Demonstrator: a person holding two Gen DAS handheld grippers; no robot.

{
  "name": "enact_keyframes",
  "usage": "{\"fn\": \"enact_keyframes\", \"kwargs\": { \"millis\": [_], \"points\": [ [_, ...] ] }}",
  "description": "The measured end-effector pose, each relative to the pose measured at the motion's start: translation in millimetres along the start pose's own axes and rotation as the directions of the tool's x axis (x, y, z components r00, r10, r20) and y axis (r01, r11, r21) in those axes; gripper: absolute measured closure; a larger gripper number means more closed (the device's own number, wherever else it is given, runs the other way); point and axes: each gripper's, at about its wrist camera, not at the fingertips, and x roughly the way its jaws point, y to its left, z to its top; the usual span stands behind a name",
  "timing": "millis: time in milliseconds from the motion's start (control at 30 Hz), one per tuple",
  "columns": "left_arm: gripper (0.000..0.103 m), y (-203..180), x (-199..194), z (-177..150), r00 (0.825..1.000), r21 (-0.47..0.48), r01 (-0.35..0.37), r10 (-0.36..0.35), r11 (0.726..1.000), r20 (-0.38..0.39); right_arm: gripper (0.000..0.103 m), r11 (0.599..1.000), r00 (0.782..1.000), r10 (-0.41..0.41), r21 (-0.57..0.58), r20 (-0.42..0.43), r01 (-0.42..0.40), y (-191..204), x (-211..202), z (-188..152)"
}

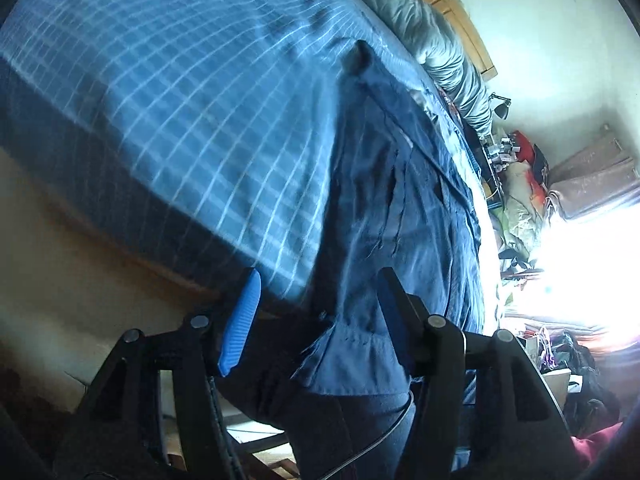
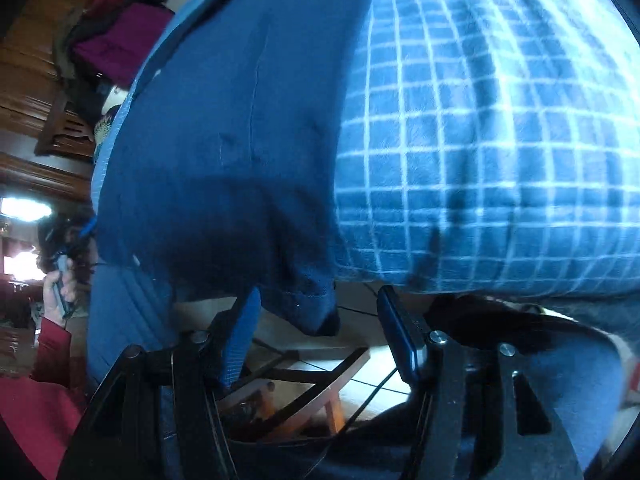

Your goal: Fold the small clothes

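The dark blue garment (image 1: pixel 404 200) lies spread on the checked blue bedcover (image 1: pixel 180 128), its edge hanging over the bed's side. The left gripper (image 1: pixel 316 312) tilts down over that garment, jaws apart, cloth between them unpinched. The right gripper (image 2: pixel 316 320) points steeply down at the garment's hanging corner (image 2: pixel 320 312), jaws apart.

A lived-in bedroom at home: a bed (image 1: pixel 160 120) under a blue checked blanket (image 2: pixel 480 140), a grey duvet (image 1: pixel 436 48) bunched along its far edge by a wooden headboard (image 1: pixel 460 12), heaped clothes (image 1: pixel 520 184) past the corner, dark wooden furniture (image 2: pixel 36 92) opposite.
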Motion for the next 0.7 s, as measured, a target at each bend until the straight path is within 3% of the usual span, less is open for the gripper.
{"fn": "enact_keyframes", "kwargs": {
  "millis": [167, 367, 500, 633, 700],
  "points": [
    [0.043, 12, 0, -9, 1.000, -0.033, 0.003, -0.004, 0.999, -0.012, 0.038, 0.999, 0.999, 0.046, -0.009, -0.022, -0.046, 8, 14, 6],
    [0.043, 19, 4, -10, 0.997, -0.004, -0.033, 0.033, 0.999, -0.066, 0.038, 0.997, 0.997, 0.064, -0.030, -0.048, -0.065, 11, 24, 8],
    [0.043, 10, 10, -13, 0.995, 0.041, -0.003, 0.007, 0.999, -0.095, 0.036, 0.997, 0.997, 0.064, -0.035, -0.049, -0.066, 13, 23, 9],
    [0.041, 7, 8, -15, 0.993, 0.028, 0.078, -0.076, 0.997, -0.085, 0.036, 0.997, 0.997, 0.070, -0.028, -0.039, -0.071, 13, 20, 7],
    [0.039, 3, 14, -17, 0.990, 0.053, 0.074, -0.067, 0.996, -0.125, 0.036, 0.997, 0.997, 0.069, -0.029, -0.033, -0.070, 13, 20, 7]
  ]
}}
